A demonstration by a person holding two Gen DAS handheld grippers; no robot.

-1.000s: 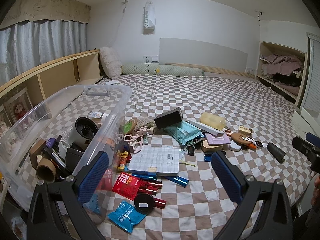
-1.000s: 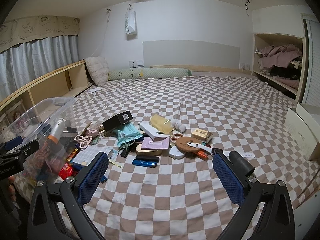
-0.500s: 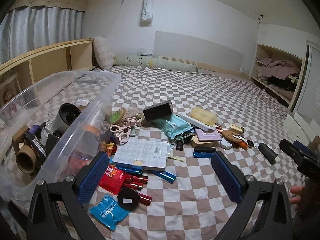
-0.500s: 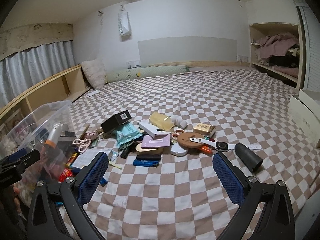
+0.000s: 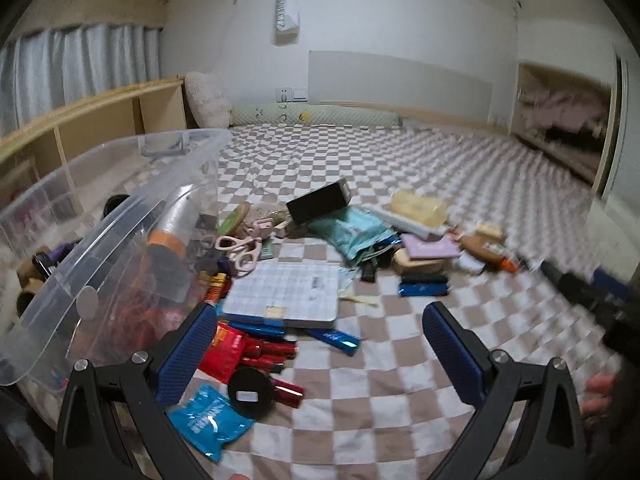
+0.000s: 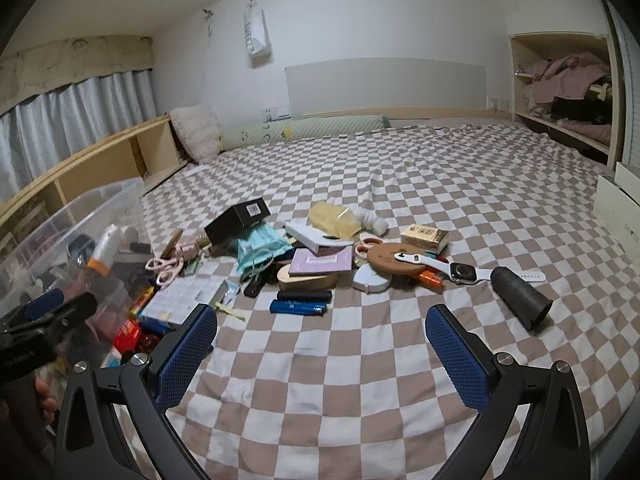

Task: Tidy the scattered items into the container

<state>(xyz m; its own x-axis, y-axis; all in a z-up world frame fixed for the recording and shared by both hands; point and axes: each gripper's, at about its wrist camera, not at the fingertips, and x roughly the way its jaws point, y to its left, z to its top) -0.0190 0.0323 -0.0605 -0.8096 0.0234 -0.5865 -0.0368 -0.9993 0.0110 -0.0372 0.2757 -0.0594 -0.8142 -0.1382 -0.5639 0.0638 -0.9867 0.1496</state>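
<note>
Both wrist views look low across the bed (image 6: 400,360) from its near edge toward the headboard wall. The left sits close beside the bin (image 5: 100,220); the right sits farther right. Both share the central clutter.

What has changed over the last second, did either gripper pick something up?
No. Both the left gripper and right gripper moved lower and closer to the clutter, open and empty. The clear bin and the scattered items, like the black cylinder, stayed put.
</note>
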